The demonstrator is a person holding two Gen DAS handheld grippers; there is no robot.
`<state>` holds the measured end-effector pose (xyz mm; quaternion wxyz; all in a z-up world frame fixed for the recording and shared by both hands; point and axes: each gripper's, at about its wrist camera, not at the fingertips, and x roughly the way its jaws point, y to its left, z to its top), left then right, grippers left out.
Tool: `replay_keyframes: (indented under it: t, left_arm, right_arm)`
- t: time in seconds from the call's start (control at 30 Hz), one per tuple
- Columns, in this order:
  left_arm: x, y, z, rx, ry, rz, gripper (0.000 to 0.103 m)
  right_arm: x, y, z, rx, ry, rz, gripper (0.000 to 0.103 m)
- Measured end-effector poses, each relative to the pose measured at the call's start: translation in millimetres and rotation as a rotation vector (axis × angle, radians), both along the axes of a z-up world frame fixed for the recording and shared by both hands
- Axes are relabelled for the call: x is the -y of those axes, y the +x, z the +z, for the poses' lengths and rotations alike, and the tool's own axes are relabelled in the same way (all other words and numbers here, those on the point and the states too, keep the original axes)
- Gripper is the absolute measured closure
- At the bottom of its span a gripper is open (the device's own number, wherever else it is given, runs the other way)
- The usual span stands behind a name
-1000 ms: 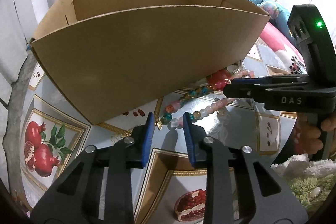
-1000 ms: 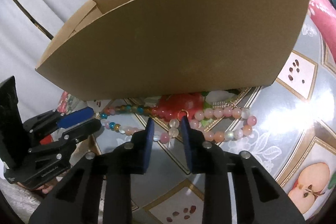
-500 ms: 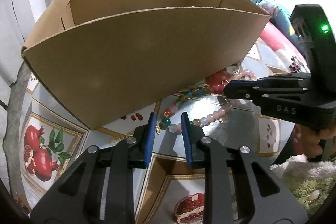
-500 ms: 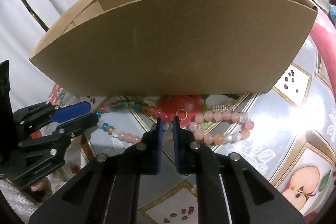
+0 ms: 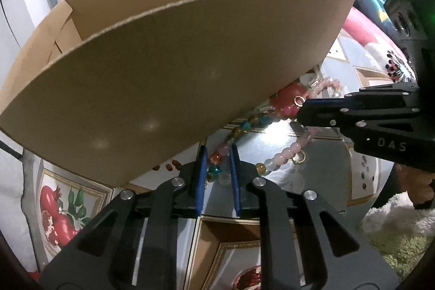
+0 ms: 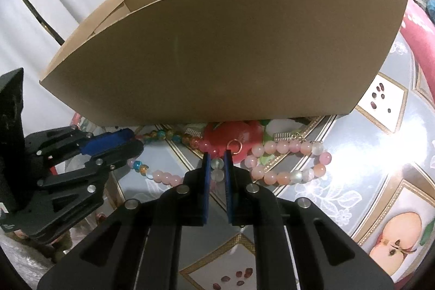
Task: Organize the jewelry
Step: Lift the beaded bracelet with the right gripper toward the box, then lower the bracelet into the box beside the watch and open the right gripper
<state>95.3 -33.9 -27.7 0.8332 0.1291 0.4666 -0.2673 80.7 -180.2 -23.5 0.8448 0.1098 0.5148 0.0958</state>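
Note:
A bead necklace point(image 6: 282, 175) of pink, peach and clear beads, with a teal and orange stretch point(image 5: 216, 163), lies on the fruit-print tablecloth point(image 6: 380, 154) in front of a cardboard box point(image 6: 231, 59). My right gripper point(image 6: 217, 167) is shut on its clear beads just below a small gold ring point(image 6: 234, 146). The right gripper point(image 5: 301, 113) also shows at the right in the left wrist view. My left gripper point(image 5: 217, 167) straddles the orange and teal beads; its jaws are closing, with a little room left beside the beads. The left gripper point(image 6: 136, 143) shows at the left in the right wrist view.
The tall open box point(image 5: 176, 72) stands right behind the beads and hides part of them. A red printed flower point(image 6: 233, 132) lies under the strand. A shaggy green rug point(image 5: 394, 243) lies beyond the table edge, with bedding point(image 5: 367, 23) further back.
My right gripper shut on the clear beads. My left gripper moved forward over the orange and teal beads and its jaws narrowed around them.

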Motion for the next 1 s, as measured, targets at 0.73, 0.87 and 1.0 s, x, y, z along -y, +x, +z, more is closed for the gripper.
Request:
replay_keyframes:
  t: [0.73, 0.87, 1.0]
  left_arm:
    - [-13.3, -23.0, 68.0, 0.103, -0.174, -0.033, 0.095]
    - [-21.6, -31.5, 102.7, 0.153, -0.238, -0.057, 0.095]
    - [-26.9, -36.6, 135.6, 0.204, -0.307, -0.072, 0.095]
  right_arm:
    - [18.9, -28.7, 53.7, 0.160, 0.027, 0.035, 0.093]
    - [16.6, -40.1, 83.8, 0.222, 0.020, 0.069, 0.093]
    - [12.2, -44.9, 121.2, 0.327, -0.002, 0.114, 0.093]
